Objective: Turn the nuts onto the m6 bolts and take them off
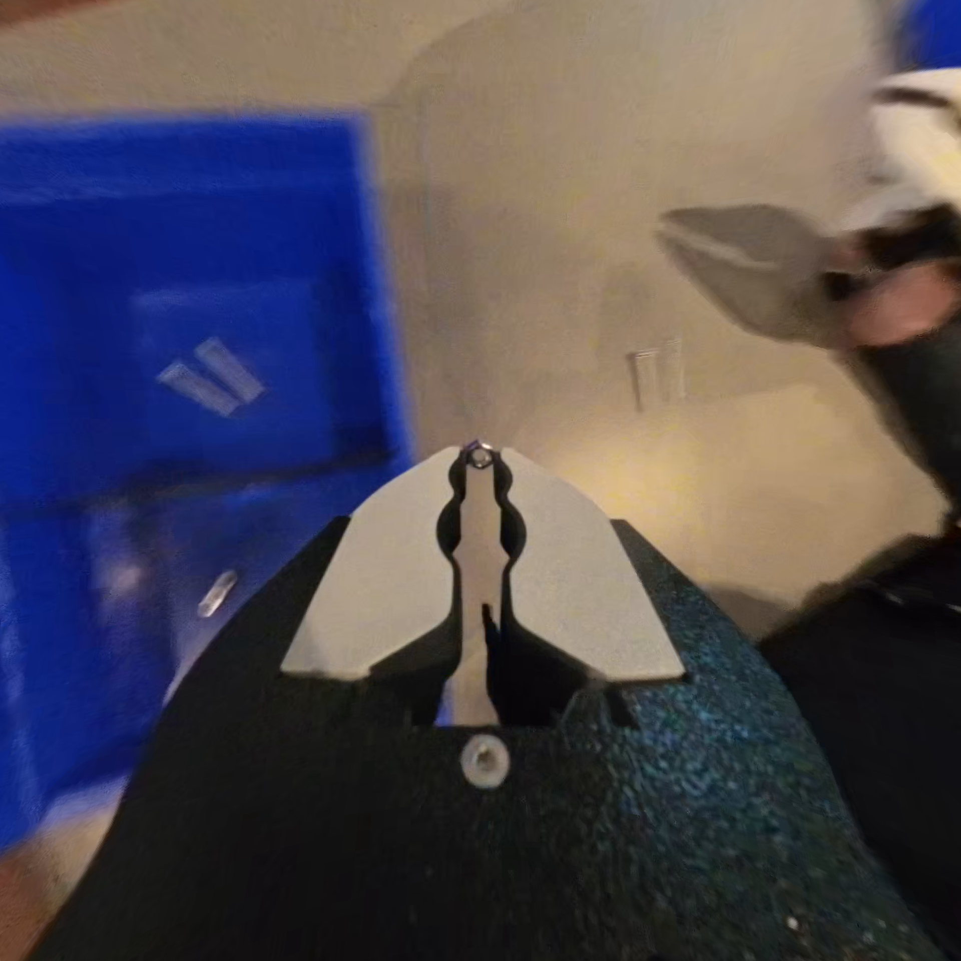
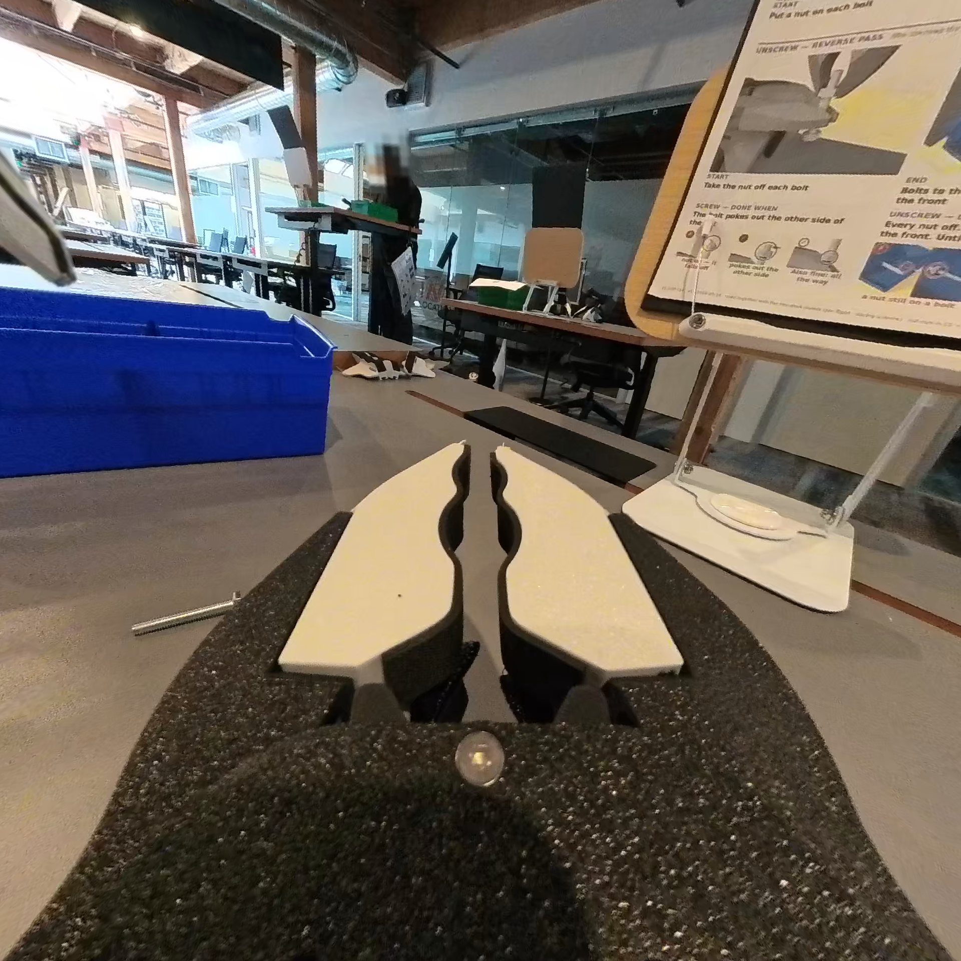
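Fingers of the left gripper [image 1: 479, 457] are clenched on a small metal nut [image 1: 478, 458], pinched at the very tips with its bore facing the camera. The right gripper [image 2: 481, 447] stands released, a narrow gap between its pale fingers and nothing in it, held low over the table.

That nut looks light, hard and smooth, so it will likely slip or twist if the grip slackens; the flats are the place to hold it, as the tips seem to do now. One bolt [image 2: 184, 614] lies loose on the grey table [image 2: 130, 520], just left of the right gripper, its threaded shank long and stiff. It should roll easily on so smooth a top, and is best taken across the shank near the head, leaving the threaded end free for the nut. Two more pale, bolt-like shapes [image 1: 210, 377] lie inside the blue bin [image 1: 182, 234], though motion blur makes them hard to read, and another streak [image 1: 655, 372] on the table cannot be made out.

Beyond the bin the table is flat and matte, with a black mat [image 2: 559, 442] farther back. An instruction sheet on a white stand [image 2: 743, 541] sits to the right. Behind is an open workshop with desks, chairs, glass partitions and a person [image 2: 395, 234] standing at a raised desk.
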Tool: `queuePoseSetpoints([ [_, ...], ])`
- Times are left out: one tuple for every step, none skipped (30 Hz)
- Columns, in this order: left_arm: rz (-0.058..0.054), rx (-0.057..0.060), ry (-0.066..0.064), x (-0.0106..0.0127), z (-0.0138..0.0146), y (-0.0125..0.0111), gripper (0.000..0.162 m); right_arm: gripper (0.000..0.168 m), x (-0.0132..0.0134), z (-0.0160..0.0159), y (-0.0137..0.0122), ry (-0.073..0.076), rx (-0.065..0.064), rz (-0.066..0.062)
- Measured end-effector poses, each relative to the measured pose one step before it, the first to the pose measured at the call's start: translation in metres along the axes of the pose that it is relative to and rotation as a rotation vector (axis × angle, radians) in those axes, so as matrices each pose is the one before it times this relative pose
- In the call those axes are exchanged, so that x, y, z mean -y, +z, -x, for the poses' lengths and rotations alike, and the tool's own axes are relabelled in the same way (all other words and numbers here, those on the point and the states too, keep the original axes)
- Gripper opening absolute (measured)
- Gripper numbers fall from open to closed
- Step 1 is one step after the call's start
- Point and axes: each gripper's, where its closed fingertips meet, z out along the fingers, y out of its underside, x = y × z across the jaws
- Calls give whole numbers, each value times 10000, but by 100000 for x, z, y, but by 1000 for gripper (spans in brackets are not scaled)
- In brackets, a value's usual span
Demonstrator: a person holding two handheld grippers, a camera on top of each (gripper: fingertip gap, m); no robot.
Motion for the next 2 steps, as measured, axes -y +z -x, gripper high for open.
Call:
queuePoseSetpoints([
  [83, -750, 721, 959, -2964, 1199, 10, 7, 37, -31, -14, -7, -23, -24],
  [262, -718, 654, 724, -2565, 1836, 10, 7, 50, -44, -23, 8, -20, -28],
])
